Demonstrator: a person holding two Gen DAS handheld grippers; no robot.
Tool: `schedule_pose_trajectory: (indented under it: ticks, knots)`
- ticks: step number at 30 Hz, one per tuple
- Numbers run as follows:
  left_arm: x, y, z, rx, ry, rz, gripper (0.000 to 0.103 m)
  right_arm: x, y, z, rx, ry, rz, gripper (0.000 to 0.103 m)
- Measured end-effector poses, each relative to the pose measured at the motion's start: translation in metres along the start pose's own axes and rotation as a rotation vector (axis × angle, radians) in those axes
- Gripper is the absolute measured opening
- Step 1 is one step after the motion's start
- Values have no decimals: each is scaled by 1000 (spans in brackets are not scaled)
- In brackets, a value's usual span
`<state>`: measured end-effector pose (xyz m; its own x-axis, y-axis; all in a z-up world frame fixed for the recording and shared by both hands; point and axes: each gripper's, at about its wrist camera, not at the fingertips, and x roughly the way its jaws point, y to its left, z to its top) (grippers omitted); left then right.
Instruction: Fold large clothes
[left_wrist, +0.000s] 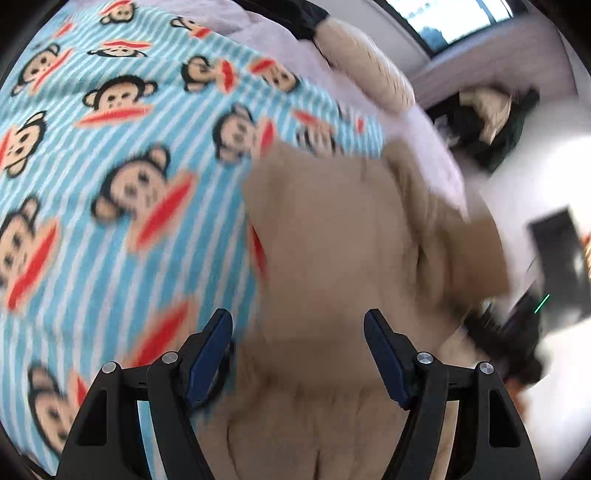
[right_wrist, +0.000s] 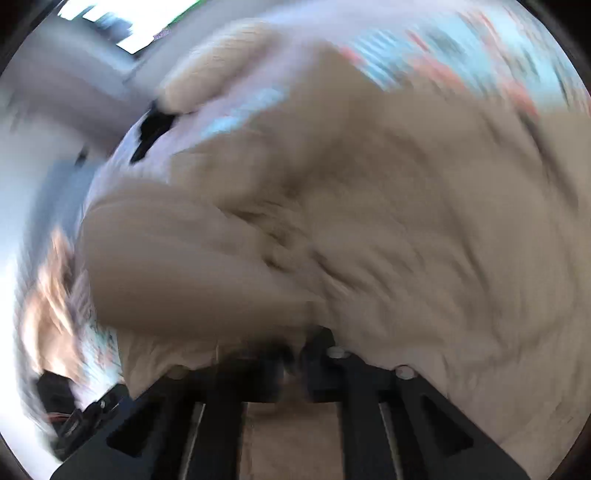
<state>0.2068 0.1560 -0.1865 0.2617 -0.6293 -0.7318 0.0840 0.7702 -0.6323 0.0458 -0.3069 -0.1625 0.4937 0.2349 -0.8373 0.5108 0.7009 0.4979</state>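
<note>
Left gripper (left_wrist: 298, 354), black frame with blue pads, hangs over the beige soft-fabric garment (left_wrist: 332, 240) with its jaws apart; nothing is pinched, cloth sits below and between the fingers but the pads don't press on it. Right gripper (right_wrist: 291, 360) has its jaws drawn together on a bunch of the same beige garment (right_wrist: 369, 203), fabric spilling over both fingers (the pads themselves are buried, so how deep the bite goes I can't tell).

Garment lies on the blue-and-white striped blanket with the cartoon monkey faces (left_wrist: 110, 166), rumpled, one part bunched up near the right gripper and one edge close to the side of the bed.

Risks from here:
- One-point hold only. If the right side lifts or drags now, the garment likely swings and twists instead of folding flat; cause: left jaws not yet on an edge.
- Shallow bite on thick fleecy cloth could slip under the garment's own weight.
- Left gripper closing blind could grab the striped blanket along with the garment, since both are soft and touching, and pull the bedding up.
- Both views are smeared with motion blur, so picking a hem or corner is guesswork at this speed; closing on a mid-panel fold would give a crooked crease.
- Edge near the bed side could slide off toward the floor.
</note>
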Motion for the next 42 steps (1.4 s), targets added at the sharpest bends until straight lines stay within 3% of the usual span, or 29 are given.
schedule_pose_trajectory:
  ticks: [5,6,7,9,11,13,18,24,28,31,33,37,40,42]
  knots:
    - [54,27,48,-137,139,-117,73,7,-38,-12,138,18,49,7]
    - [60,24,53,-151,134,-131,64,6,-40,-14,140,20,54,7]
    - [60,20,56,-141,114,-146,36,6,-39,-16,137,19,55,7]
    - [51,-5,64,-66,54,-149,31,5,-37,-17,116,21,43,7]
    - [32,-37,65,92,-18,-109,22,3,-35,-23,109,25,40,7]
    - [25,-49,64,190,-44,-68,22,7,-30,-27,118,31,44,7]
    - [59,-20,66,291,25,223,22,23,-19,-26,110,45,44,7]
    - [33,-18,78,216,-59,286,22,20,-16,-23,72,72,26,9]
    - [-7,-25,71,249,-90,298,22,1,-13,-22,37,116,-7,23]
    - [-17,-39,51,280,-52,274,22,-34,-13,-26,-17,40,-69,23]
    - [-20,-51,34,316,-35,253,22,-58,-10,-24,-50,-61,-101,23]
    - [-2,-68,3,368,18,221,22,-54,1,-8,-123,-95,-125,22]
    - [31,-57,-16,378,60,340,22,-26,1,-1,-176,-62,-186,22]
    - [40,-47,-21,345,45,367,22,-6,-11,-6,-139,-16,-209,20]
